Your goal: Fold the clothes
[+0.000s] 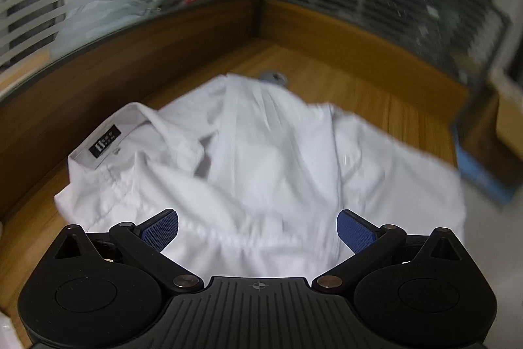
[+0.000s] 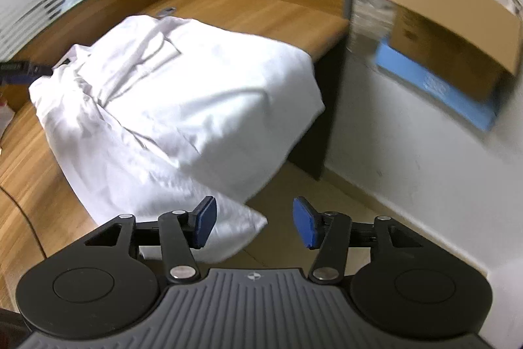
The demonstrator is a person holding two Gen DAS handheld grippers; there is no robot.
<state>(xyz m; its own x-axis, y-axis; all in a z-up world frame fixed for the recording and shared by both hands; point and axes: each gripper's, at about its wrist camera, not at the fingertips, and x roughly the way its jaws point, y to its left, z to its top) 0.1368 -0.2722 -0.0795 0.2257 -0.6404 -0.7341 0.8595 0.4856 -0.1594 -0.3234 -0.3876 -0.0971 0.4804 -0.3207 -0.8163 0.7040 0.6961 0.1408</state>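
Observation:
A white collared shirt (image 1: 261,159) lies crumpled on the wooden desk (image 1: 376,94), its collar with a black label (image 1: 105,146) to the left. My left gripper (image 1: 258,229) is open just above the shirt's near edge, holding nothing. In the right wrist view the shirt (image 2: 183,100) drapes over the desk's front corner, with a part hanging below the edge. My right gripper (image 2: 254,223) is open and empty, just off the hanging cloth, over the floor. The left gripper's tip (image 2: 23,72) shows at the shirt's far left.
Wooden partitions with frosted glass (image 1: 98,5) close the desk at the back and left. A cardboard box (image 2: 457,31) on a blue box (image 2: 434,87) stands right of the desk. A small grey object (image 1: 273,77) lies behind the shirt. A white wall (image 2: 408,152) is at the right.

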